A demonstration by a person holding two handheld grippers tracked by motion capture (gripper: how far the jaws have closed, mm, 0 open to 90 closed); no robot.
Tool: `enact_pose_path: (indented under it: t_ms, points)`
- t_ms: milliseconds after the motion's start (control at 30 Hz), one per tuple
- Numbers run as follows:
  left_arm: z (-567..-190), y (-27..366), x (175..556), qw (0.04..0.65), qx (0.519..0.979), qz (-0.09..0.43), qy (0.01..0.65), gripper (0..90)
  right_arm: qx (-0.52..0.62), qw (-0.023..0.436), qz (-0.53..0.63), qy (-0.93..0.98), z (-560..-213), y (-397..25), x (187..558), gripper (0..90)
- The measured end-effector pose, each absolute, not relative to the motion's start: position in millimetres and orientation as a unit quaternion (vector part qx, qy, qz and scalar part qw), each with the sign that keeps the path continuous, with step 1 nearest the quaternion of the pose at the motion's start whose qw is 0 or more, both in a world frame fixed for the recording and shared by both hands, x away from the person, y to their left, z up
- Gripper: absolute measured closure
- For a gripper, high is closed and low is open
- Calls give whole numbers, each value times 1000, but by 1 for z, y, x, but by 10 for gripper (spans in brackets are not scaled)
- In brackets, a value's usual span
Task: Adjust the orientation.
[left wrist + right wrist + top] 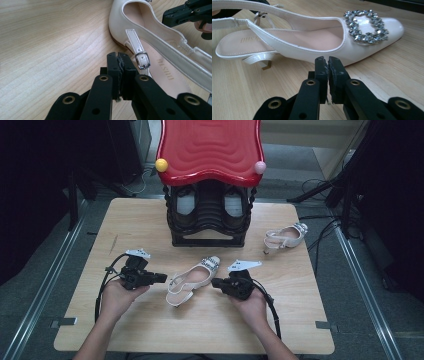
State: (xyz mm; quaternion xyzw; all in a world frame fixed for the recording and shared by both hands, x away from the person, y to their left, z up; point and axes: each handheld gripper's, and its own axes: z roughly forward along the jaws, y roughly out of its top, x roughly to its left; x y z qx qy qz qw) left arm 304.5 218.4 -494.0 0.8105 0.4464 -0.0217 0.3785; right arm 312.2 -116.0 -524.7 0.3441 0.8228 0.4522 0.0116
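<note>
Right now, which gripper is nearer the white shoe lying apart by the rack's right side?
Right. The right gripper sits below and left of that far shoe, beside the near shoe. The left gripper lies beyond the near shoe, farther left.

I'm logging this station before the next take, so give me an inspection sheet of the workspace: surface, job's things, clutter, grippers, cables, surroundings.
Surface: light wooden table, bare around the work.
Job's things: white slingback shoe with jewelled buckle, lying between the grippers, ankle strap fastened; second white shoe to the back right, apart; black shoe rack with red wavy top at the table's far edge, holding dark shoes.
Clutter: nothing seen.
Grippers: left gripper shut, empty, tips just short of the shoe's heel side; right gripper shut, empty, close to the shoe's other side.
Cables: black cable from the left gripper; another from the right.
Surroundings: grey floor, metal rails, dark stands, loose floor cables.
</note>
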Motion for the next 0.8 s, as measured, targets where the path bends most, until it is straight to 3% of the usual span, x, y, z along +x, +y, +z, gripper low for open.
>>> enact_pose_path:
  t_ms: [800]
  points:
    - [-508, 191, 294, 355, 830, -24, 430, 879, 338, 30, 422, 841, -538, -94, 318, 889]
